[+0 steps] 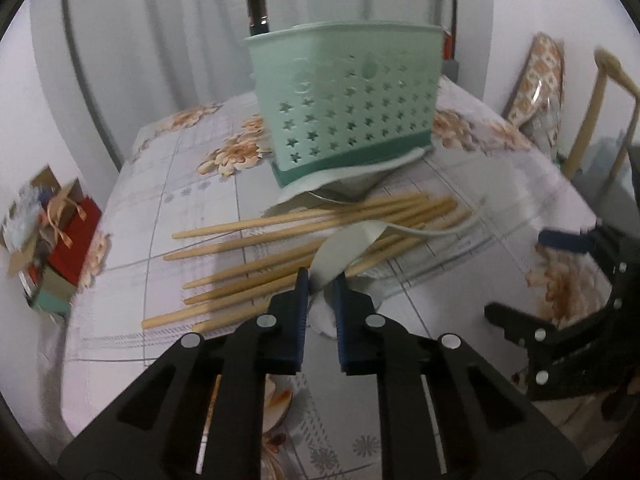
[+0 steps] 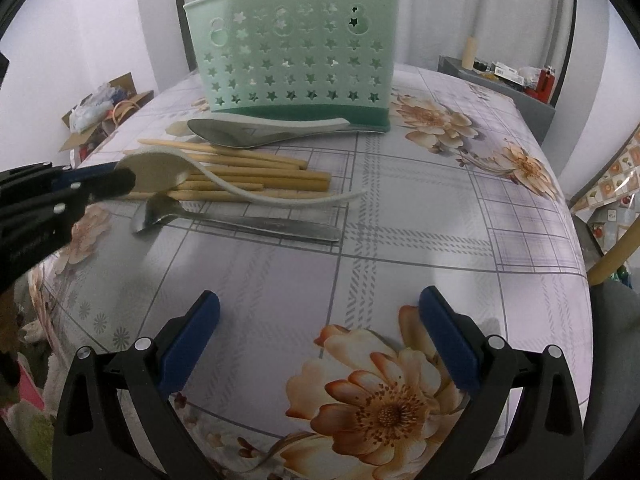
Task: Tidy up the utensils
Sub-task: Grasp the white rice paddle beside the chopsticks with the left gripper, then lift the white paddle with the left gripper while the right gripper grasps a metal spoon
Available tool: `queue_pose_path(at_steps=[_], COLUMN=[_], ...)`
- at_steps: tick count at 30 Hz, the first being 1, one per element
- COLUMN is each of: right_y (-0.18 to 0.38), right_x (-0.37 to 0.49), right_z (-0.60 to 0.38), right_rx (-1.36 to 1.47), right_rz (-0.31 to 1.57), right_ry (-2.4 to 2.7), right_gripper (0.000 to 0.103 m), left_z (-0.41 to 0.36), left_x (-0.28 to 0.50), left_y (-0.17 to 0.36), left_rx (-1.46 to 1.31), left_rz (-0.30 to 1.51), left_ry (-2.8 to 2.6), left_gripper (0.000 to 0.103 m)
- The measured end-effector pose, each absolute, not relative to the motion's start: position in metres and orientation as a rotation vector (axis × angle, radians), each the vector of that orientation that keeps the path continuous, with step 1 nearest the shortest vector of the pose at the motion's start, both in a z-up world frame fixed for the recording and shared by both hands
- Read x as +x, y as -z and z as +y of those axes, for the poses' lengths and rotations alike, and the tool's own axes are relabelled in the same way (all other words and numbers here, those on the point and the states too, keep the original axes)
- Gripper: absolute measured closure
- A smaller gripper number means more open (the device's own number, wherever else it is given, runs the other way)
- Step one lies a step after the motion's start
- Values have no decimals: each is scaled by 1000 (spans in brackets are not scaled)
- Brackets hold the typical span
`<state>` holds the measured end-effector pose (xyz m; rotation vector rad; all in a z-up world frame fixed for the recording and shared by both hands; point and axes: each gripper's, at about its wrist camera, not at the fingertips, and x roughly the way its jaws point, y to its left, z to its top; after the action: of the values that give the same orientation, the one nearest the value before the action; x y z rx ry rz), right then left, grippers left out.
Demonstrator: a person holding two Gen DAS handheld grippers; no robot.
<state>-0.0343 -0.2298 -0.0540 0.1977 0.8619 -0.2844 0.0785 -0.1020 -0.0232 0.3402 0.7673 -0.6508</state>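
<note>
left gripper: we see the blue pads clamped on the bowl of a pale spoon; the same gripper shows from the side in the right wrist view.
pale spoon: we read it as lifted at the bowl end, handle trailing away to the right of the left gripper, over the chopsticks; whether the handle tip touches the cloth we cannot tell.
chopsticks: loose bundle lying flat, just ahead of the left gripper and to its left, under the held spoon's handle.
steel spoon: we see it flat on the cloth ahead of the right gripper, on the near side of the chopsticks, bowl toward the left gripper.
second pale spoon: lies beyond the chopsticks, against the foot of the holder, with a steel spoon bowl nested in it.
holder: mint green, star-shaped holes, darker green base, standing upright straight ahead of both grippers, beyond all the utensils.
tablecloth: flowered, grey check lines, under everything.
right gripper: jaws spread wide, nothing between them, only cloth and a printed flower below; we see it well apart from the utensils, to the right of the left gripper.
chair: wooden frame, off the right edge of the table.
</note>
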Motion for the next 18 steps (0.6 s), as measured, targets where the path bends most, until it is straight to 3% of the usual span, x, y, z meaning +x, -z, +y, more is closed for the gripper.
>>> queue_pose_path(at_steps=[12, 18], right_y=[51, 42], right_x=[-26, -21], right_z=[-241, -239], right_rx=[248, 189], right_rz=[854, 863], right_ry=[266, 187], right_gripper=[6, 6], left_z=[-90, -80], left_x=[101, 106], left_y=[34, 29], left_rx=[136, 43], left_rz=[786, 780], left_ry=[677, 709], left_gripper=[92, 102])
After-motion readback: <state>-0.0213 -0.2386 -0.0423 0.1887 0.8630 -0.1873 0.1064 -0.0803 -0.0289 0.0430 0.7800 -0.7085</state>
